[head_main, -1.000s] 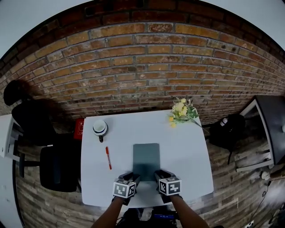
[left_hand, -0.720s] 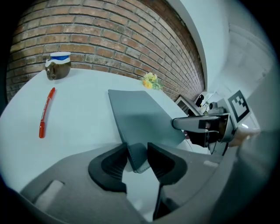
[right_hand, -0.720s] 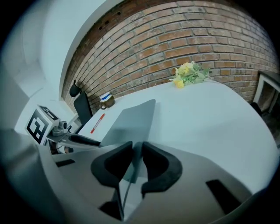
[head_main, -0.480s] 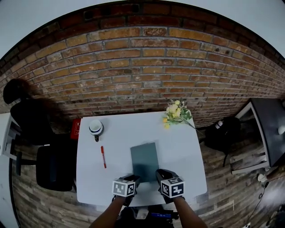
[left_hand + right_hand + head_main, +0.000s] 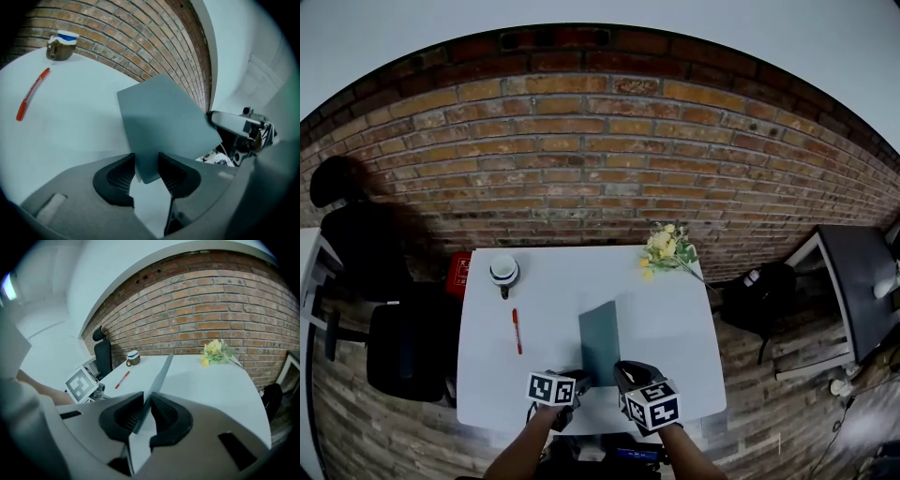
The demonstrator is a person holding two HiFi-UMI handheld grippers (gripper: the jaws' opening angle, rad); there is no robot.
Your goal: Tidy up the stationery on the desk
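A thin grey-green notebook [image 5: 600,342] is tilted up off the white desk [image 5: 553,281], its right side raised, so it looks narrow in the head view. My left gripper [image 5: 577,378] is shut on its near left corner [image 5: 164,122]; those jaws have just been closing. My right gripper [image 5: 628,373] is shut on the near edge, seen edge-on [image 5: 159,376] between the pads, and its jaws have just been closing further. A red pen [image 5: 517,331] lies on the desk left of the notebook. It also shows in both gripper views [image 5: 32,93] [image 5: 122,379].
A mug [image 5: 503,272] stands at the desk's far left corner, and yellow flowers [image 5: 666,248] lie at the far right corner. A black chair [image 5: 403,347] stands left of the desk and a black bag [image 5: 755,295] sits on the floor right of it. A brick wall is behind.
The notebook lay flat on the desk; now it is lifted and tilted onto its side. The right gripper has risen with it, and both grippers have rolled.
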